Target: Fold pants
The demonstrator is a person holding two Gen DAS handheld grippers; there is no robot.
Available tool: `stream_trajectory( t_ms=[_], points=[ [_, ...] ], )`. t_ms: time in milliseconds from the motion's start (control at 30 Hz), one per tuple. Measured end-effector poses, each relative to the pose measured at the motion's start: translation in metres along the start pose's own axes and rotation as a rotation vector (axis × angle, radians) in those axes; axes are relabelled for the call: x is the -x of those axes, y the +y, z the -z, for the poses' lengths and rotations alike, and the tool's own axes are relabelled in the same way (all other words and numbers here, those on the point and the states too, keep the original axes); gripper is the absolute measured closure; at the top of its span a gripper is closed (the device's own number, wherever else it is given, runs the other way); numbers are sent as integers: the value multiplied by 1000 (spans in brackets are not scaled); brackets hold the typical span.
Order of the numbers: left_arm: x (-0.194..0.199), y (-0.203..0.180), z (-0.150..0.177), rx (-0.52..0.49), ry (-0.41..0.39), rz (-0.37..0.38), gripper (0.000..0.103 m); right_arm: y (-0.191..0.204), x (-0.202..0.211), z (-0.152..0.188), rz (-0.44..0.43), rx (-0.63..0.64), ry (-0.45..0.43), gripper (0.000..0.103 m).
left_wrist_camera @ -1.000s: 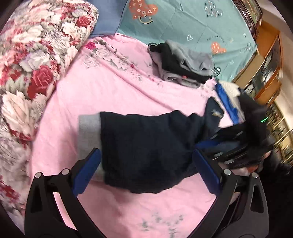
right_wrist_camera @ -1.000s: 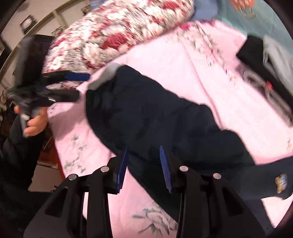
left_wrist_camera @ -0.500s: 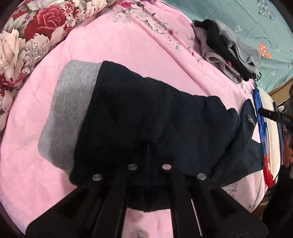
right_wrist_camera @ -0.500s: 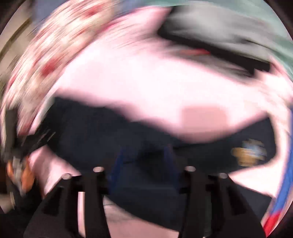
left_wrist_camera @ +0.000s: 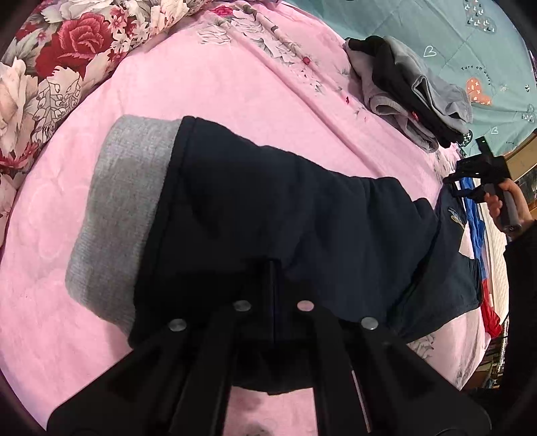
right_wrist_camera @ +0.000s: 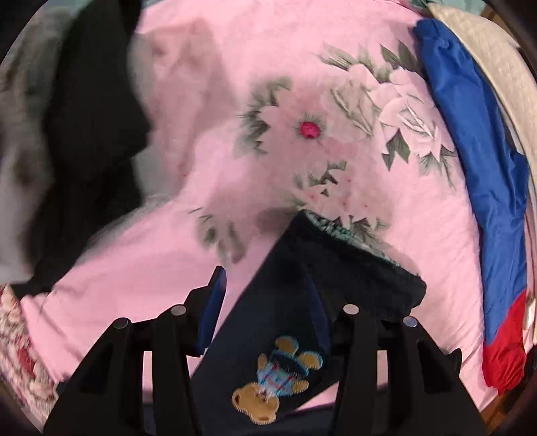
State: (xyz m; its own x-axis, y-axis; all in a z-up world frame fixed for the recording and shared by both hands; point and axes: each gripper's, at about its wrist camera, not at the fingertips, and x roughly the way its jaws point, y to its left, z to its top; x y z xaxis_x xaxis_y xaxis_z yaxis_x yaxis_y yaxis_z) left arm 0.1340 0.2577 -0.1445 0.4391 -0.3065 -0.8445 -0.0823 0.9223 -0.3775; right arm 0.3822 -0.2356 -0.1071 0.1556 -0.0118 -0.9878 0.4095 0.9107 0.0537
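Currently, scene: a bed covered by a pink floral blanket (left_wrist_camera: 255, 77), seen from both wrist cameras.
Pants, location: the navy pants (left_wrist_camera: 285, 214) lie flat on the pink blanket, roughly at the middle of the left wrist view.
Pants, long axis: it runs from upper left to lower right in the left wrist view, slightly slanted across the blanket.
Pants, direction: the grey ribbed waistband (left_wrist_camera: 117, 214) is the left end; the leg end with the cuff (right_wrist_camera: 362, 261) points right, toward the blue and red garment (right_wrist_camera: 483, 174) at the bed edge.
Pants, marking: an embroidered bear patch (right_wrist_camera: 275, 375) sits on the leg near the cuff, head toward the bottom of the right wrist view.
Left gripper: the left gripper (left_wrist_camera: 273, 295) points steeply down onto the near edge of the pants, close behind the waistband.
Left gripper, jaws: pressed together, with navy cloth bunched around the tips; the fabric appears pinched between them.
Right gripper: the right gripper (right_wrist_camera: 265, 308) points straight down over the leg end.
Right gripper, jaws: partly spread; the leg cloth lies under and between the blue pads (right_wrist_camera: 213, 308), which do not press on it.
Right hand: the hand (left_wrist_camera: 500, 204) holding the right gripper shows at the far right of the left wrist view.
Other items: a stack of grey and black clothes (left_wrist_camera: 409, 94) lies beyond the pants, apart from them; a red rose quilt (left_wrist_camera: 50, 67) lies past the waistband end; a teal sheet (left_wrist_camera: 436, 30) is behind the stack.
Image quality: the left part of the right wrist view is blurred.
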Motion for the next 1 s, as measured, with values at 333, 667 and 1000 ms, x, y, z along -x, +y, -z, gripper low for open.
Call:
stream_trajectory(
  t_ms=[333,667,1000],
  points=[
    [0,1,0,-1,3,5,100,-34,-6,9,13,-65,-23,97],
    [1,-7,-2,-34,25,-51,100,-139,121,112,-225,-34,-282,98],
    [14,-22,2,-70,69,-106,99,-240,46,233,-299,-188,-224,99]
  ],
)
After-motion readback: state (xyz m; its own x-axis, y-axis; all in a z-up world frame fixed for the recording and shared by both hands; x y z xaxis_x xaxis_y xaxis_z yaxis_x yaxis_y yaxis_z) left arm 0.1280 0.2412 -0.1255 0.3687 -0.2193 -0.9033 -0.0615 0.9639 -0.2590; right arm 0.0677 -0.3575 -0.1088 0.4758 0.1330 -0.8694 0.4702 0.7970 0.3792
